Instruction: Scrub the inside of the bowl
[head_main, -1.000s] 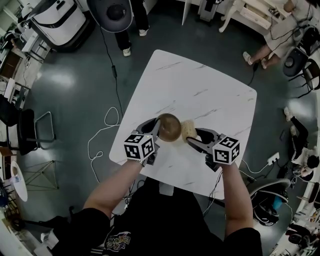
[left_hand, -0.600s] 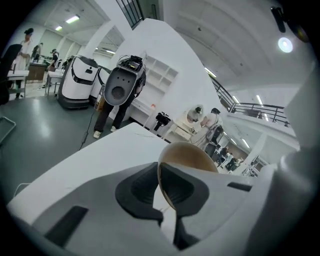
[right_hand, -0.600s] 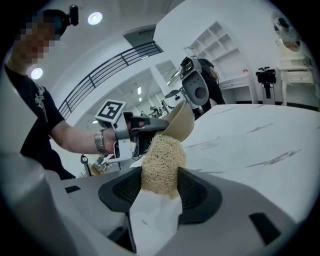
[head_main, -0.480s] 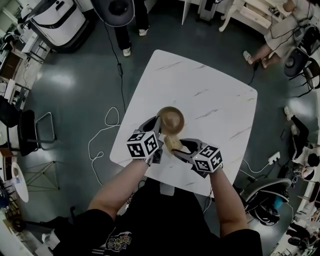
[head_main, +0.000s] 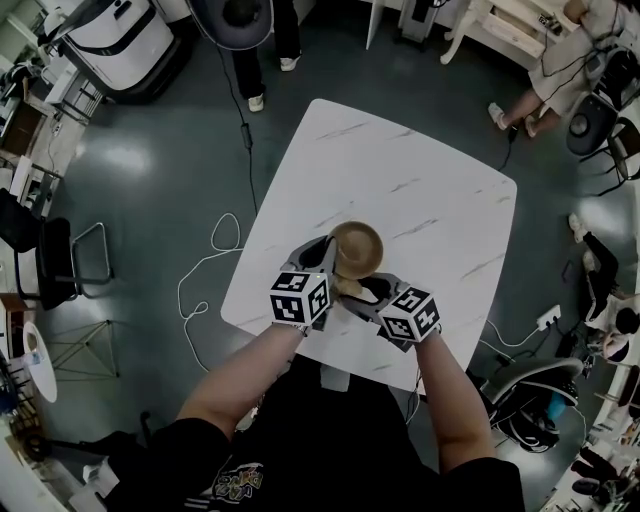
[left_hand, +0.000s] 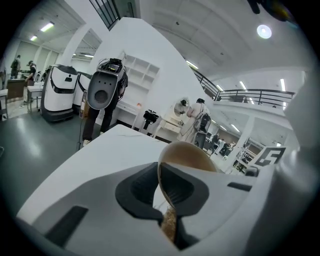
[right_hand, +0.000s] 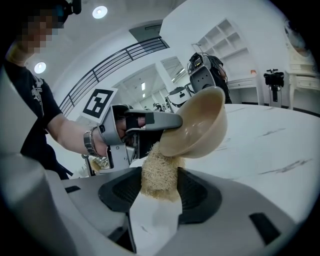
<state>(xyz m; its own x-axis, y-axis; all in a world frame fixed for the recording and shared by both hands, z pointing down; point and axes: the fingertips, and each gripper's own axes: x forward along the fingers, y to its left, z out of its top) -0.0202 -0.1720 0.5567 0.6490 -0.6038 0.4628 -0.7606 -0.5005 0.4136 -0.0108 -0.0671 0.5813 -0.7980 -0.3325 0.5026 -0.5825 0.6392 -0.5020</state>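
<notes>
**Q:** Is the scrub under way yet?

**A:** Not quite, I'm lining up. My left gripper (left_hand: 163, 192) is clamped on the tan bowl (right_hand: 200, 127), which is tilted, with the marble table (head_main: 400, 160) beneath the bowl. My right gripper (right_hand: 159, 186) pinches the loofah scrubber (right_hand: 159, 172), which looks pressed to the bowl's outer wall. Next I'd say it has to swing over the rim and get inside.

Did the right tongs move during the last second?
Yes. Against the white table, the right tongs slid left in the head view, carrying the loofah scrubber from beside the bowl to just under its near rim.
</notes>
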